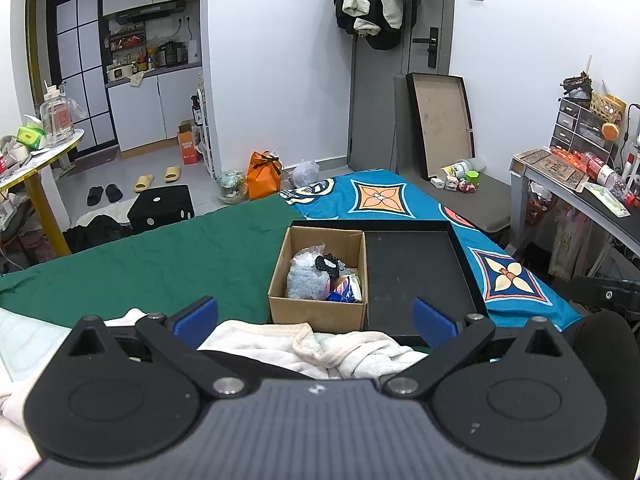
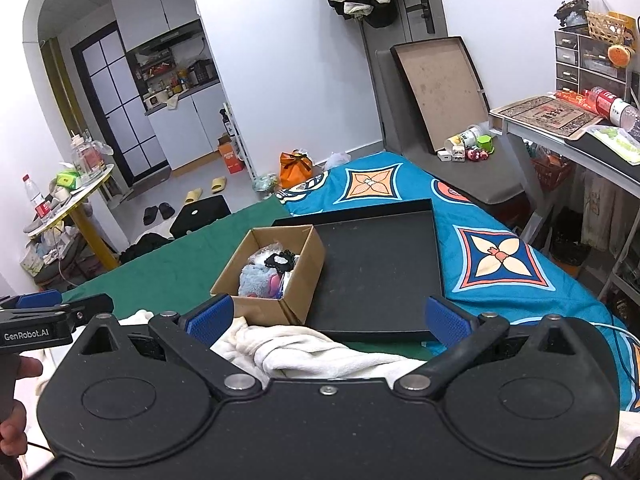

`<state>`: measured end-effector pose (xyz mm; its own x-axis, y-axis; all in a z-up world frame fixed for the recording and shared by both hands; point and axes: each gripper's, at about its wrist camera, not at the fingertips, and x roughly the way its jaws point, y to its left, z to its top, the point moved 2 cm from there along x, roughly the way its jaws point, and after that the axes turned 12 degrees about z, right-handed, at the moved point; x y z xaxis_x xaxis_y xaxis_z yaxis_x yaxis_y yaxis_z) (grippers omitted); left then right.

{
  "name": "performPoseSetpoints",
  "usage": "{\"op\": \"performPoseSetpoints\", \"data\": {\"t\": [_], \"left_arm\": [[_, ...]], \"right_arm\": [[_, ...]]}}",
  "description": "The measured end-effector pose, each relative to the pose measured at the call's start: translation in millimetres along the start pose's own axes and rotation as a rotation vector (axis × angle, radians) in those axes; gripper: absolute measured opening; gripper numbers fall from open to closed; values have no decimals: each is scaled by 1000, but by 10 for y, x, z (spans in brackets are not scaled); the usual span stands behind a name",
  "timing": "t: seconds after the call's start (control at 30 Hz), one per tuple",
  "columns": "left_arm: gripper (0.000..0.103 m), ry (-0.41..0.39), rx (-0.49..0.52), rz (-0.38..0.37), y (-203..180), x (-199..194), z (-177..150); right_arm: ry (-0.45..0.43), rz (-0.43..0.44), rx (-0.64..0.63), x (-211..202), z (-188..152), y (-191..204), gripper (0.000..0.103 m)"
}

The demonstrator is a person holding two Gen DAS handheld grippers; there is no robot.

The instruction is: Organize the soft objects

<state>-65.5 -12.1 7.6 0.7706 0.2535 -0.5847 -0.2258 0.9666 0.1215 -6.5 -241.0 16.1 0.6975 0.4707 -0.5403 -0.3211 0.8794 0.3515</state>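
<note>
Showing left gripper [image 2: 38, 300] beside white towel [image 2: 312, 350]: right wrist only.

Premises are presenting as a small studio flat: bed [image 1: 160, 256] lying beside kitchenette [image 1: 156, 52], coats [image 1: 372, 0] hanging on door, slippers [image 1: 158, 178] sitting on floor.

Left gripper [image 1: 315, 318] spread wide, blue pads [image 1: 196, 317] at 9 and 3, nothing between. Right gripper [image 2: 327, 318] same, wide apart, level. Left unit visible at 9 in right wrist view, hand [image 2: 16, 400] wrapped on grip.
</note>
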Motion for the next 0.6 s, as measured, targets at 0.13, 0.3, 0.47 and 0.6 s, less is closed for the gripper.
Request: {"op": "performPoseSetpoints", "data": {"t": [0.13, 0.3, 0.47, 0.6], "left_arm": [[102, 5, 4, -4, -7, 6, -16], [102, 10, 8, -5, -21, 19, -17], [102, 11, 8, -5, -28, 25, 0], [102, 11, 3, -5, -28, 27, -1]], "right_arm": [[4, 6, -7, 3, -1, 3, 103], [9, 7, -10, 14, 3, 16, 103], [9, 8, -15, 15, 7, 33, 103], [11, 8, -17, 21, 10, 35, 103]]}}
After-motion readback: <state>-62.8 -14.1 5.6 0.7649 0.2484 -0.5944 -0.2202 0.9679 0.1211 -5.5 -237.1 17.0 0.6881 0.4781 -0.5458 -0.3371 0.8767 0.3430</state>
